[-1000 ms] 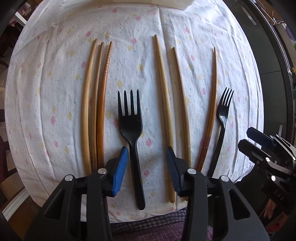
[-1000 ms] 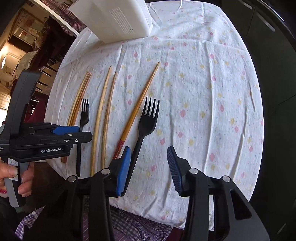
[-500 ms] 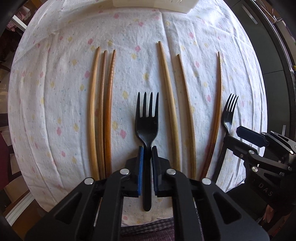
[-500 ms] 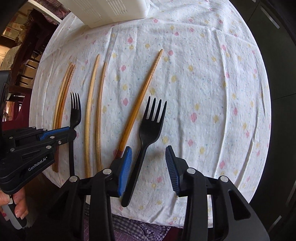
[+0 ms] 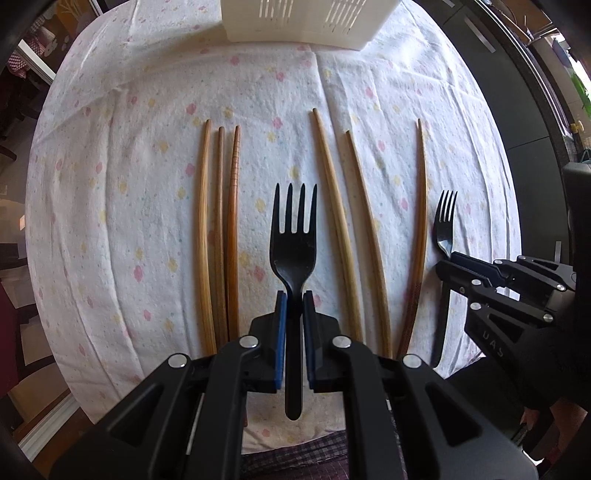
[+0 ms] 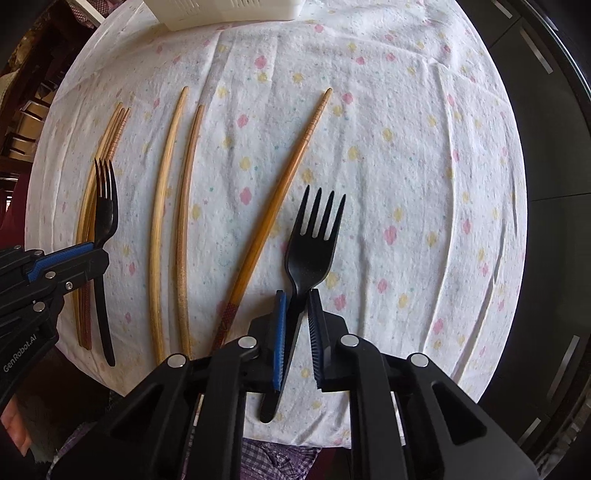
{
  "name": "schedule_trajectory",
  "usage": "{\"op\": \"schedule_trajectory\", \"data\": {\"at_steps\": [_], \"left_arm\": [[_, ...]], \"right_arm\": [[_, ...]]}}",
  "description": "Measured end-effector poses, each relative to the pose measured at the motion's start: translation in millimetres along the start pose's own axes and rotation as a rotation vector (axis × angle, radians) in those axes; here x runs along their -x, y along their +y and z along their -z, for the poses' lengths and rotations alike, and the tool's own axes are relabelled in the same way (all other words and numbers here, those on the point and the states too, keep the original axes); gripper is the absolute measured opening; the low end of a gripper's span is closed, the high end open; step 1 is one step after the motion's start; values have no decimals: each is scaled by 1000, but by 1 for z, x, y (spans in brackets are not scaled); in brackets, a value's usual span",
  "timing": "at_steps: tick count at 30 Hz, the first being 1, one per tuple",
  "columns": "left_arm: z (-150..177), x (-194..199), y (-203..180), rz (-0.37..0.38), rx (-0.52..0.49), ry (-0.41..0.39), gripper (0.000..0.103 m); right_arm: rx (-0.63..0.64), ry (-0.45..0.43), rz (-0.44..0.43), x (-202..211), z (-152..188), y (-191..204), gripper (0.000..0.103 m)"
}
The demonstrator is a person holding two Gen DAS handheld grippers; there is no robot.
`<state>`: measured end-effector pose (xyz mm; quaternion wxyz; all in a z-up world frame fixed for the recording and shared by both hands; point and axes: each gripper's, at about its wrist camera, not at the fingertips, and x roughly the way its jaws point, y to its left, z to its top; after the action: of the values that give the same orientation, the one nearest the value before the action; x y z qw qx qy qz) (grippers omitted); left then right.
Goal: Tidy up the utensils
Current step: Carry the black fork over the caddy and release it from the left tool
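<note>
Grippers: left gripper (image 5: 293,325) clamped one black plastic fork (image 5: 294,254); right gripper (image 6: 297,325), previously open, clamped another (image 6: 310,251) near the flowered tablecloth's (image 6: 406,147) front edge; only the left view showed three separate leftmost wooden chopsticks (image 5: 218,236).

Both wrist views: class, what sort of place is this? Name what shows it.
Probably a home dining area: a table under a floral tablecloth, wooden chopsticks and black plastic forks laid out, a white slotted utensil basket behind.
</note>
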<state>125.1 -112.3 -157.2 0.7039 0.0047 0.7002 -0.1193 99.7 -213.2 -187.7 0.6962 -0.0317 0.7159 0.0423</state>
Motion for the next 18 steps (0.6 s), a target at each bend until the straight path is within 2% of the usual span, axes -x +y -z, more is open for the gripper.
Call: {"op": "schedule_trajectory", "data": {"at_steps": [4,7,9,13,15,18], "left_arm": [[2,12,2,18,-15,-42,8],[5,32,6,45,-40,-114,8],[13,51,15,66,-54,-181,8],[11,92,20,99,-82,-349,8],[10,115,20,92,-96,-453,8],[3,147,17,71,-104,-597,8]], "right_arm": [[11,-33,-14,0,8,2,9],[-14,-101,-88,10,15,-6,9],[-36,-167,-173,20,22,-18,9],[-64,-379,-334,47,44,-33,9],[-80,-510,-380,63,57,-39,10],[-104,-647,-441,83,70,-49,10]]}}
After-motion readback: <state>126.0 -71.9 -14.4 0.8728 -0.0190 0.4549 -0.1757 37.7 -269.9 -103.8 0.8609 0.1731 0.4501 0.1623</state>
